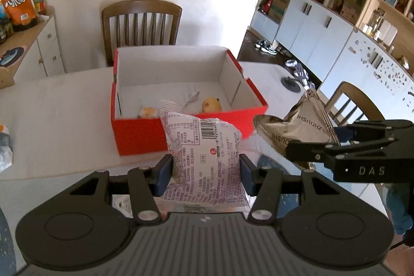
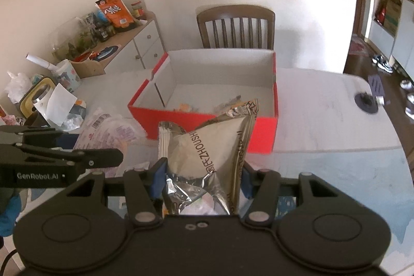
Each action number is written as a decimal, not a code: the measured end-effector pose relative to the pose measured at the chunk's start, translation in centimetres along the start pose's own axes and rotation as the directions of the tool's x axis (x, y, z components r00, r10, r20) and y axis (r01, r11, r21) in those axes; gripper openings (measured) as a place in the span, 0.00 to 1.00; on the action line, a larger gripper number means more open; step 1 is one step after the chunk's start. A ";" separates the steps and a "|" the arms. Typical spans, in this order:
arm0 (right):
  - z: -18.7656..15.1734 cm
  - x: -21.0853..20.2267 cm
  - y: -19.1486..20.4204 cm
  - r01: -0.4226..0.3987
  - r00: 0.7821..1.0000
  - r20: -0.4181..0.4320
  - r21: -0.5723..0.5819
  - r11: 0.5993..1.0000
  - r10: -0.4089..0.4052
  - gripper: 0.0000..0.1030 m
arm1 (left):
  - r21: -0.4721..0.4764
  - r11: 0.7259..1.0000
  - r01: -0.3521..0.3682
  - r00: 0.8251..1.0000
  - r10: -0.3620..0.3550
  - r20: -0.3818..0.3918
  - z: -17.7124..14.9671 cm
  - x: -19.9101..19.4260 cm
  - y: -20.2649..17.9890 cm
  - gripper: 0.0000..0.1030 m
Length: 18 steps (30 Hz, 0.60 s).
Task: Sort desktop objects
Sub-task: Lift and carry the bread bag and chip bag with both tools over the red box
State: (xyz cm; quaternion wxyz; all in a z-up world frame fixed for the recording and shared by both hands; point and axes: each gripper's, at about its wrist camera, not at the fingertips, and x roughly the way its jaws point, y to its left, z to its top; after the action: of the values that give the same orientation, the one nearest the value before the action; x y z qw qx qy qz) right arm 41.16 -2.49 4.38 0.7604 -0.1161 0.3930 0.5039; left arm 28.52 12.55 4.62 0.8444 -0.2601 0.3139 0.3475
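Observation:
My left gripper (image 1: 205, 173) is shut on a white snack packet with purple print and a barcode (image 1: 204, 146), held above the table just in front of the red box (image 1: 139, 133). My right gripper (image 2: 203, 179) is shut on a silver foil packet (image 2: 207, 146), also just in front of the red box (image 2: 261, 131). The open box has white inner walls and holds a yellow fruit (image 1: 211, 104) and small wrappers. The right gripper with the foil packet (image 1: 297, 120) shows at the right of the left wrist view. The left gripper's fingers (image 2: 77, 157) show at the left of the right wrist view.
A wooden chair (image 1: 141, 25) stands behind the white table (image 1: 57, 115). A second chair (image 1: 349, 105) is at the right. Loose wrappers and clutter (image 2: 51, 105) lie at the table's left. A sideboard (image 2: 124, 43) with snack bags stands by the wall.

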 end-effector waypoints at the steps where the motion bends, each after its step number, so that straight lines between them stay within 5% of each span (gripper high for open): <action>1: 0.4 0.2 -0.1 -0.002 1.000 0.002 -0.006 1.000 0.002 0.53 | -0.002 1.000 -0.003 1.000 0.003 0.005 0.5 0.1 0.1 0.51; 18: 5.9 4.4 -1.1 -0.007 1.000 0.002 -0.079 0.997 0.007 0.53 | -0.045 0.997 -0.070 0.998 0.070 -0.002 5.7 3.8 1.6 0.51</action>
State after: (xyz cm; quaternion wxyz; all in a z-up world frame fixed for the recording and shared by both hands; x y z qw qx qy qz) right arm 45.70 3.33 4.94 0.7539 -0.1442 0.3723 0.5218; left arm 31.47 18.91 5.39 0.8257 -0.2680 0.3149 0.3837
